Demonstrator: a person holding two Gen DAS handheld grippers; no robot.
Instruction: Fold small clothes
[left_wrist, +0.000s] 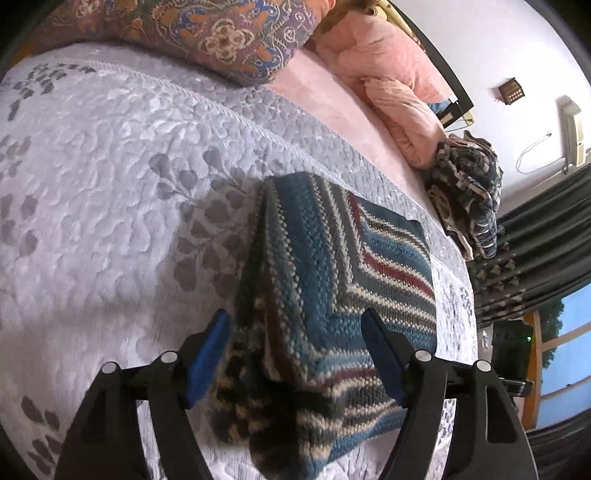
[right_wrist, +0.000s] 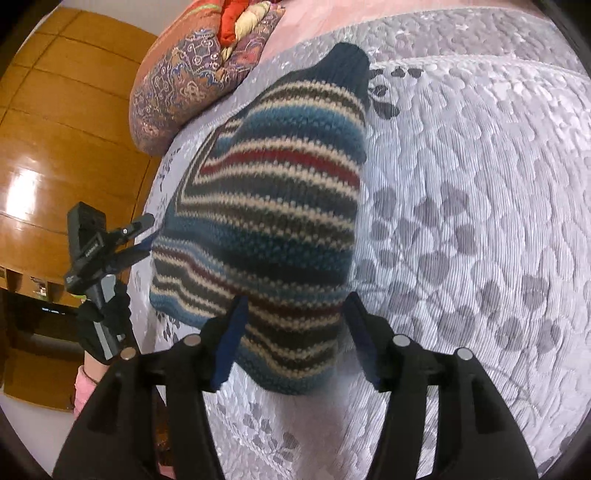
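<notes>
**Striped knit lies folded on the bed, both claws spread wide**

A small knitted garment in blue, cream, brown and red stripes (left_wrist: 332, 280) lies folded on a pale lilac quilted bedspread with grey leaf prints (left_wrist: 110, 177). In the left wrist view it sits in the near middle of the bed, one folded edge raised in a ridge along its left side, its dark cuff end pointing to the far right.

The left gripper (left_wrist: 295, 354), black with blue pads, is released: its fingers stand wide apart on either side of the garment's near corner, and whether the pads touch the wool cannot be told. The right gripper (right_wrist: 293, 334) is likewise spread open, its fingers flanking the near end of the knit (right_wrist: 266, 221) from the opposite side. In the right wrist view the left gripper (right_wrist: 142, 236) shows at the garment's left edge, held on its handle by a hand in a black glove (right_wrist: 101, 325).

At the far side of the bed lie a paisley-patterned bolster in purple and orange (left_wrist: 207, 33) and pink pillows (left_wrist: 391, 66). A heap of dark patterned clothes (left_wrist: 469, 195) rests at the bed's far right edge, beside dark green curtains (left_wrist: 535, 251). A glossy wooden wardrobe (right_wrist: 55, 147) stands to the left in the right wrist view.
</notes>
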